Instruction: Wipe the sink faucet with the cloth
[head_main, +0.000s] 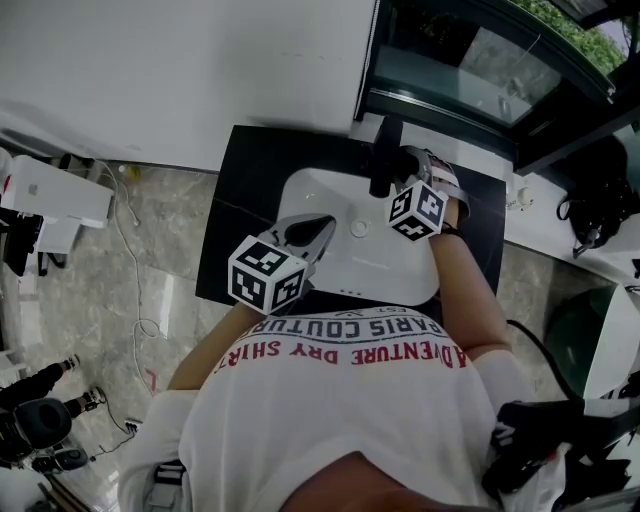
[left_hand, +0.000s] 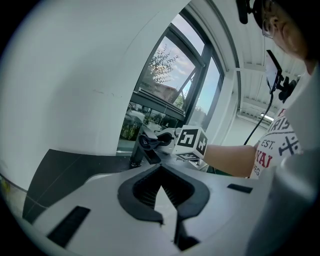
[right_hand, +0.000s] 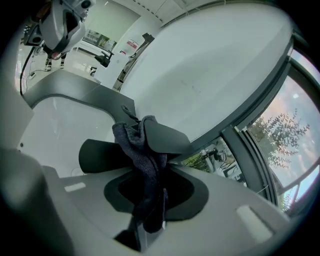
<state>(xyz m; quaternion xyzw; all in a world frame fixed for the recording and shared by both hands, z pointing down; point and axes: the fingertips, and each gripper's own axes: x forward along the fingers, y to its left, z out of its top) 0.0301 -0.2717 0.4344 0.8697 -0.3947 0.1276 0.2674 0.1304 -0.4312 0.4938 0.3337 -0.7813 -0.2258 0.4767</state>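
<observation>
1. While the person leans over the white sink (head_main: 296, 188), the black faucet (head_main: 382, 158) stands at the basin's back edge, with one gripper to each side of it.
2. Right gripper (right_hand: 148, 220): its jaws are clamped on the dark grey cloth (right_hand: 142, 160), and the cloth's lower end hangs pinched between them.
3. From the jaws the cloth rises forward. Its bunched upper end lies against the faucet (right_hand: 165, 137), pressed where the flat top part meets the rounded barrel.
4. In the head view the right gripper (head_main: 408, 168) sits just beside the faucet on its right, tips at the faucet body. Its marker cube (head_main: 417, 210) is nearer the person.
5. Left gripper (left_hand: 169, 212): its jaws are together, and nothing is between them.
6. In the head view the left gripper (head_main: 322, 228) hangs over the basin to the left of the faucet and nearer the person, apart from the faucet.
7. The left gripper view looks across at the faucet (left_hand: 143, 149), and the right gripper's marker cube (left_hand: 192, 142) shows just right of it.
8. A black countertop (head_main: 250, 170) surrounds the sink, reaching left of and behind the faucet.
9. Behind the faucet rises a white wall (head_main: 180, 70), with a dark-framed window (head_main: 480, 60) to its right.
</observation>
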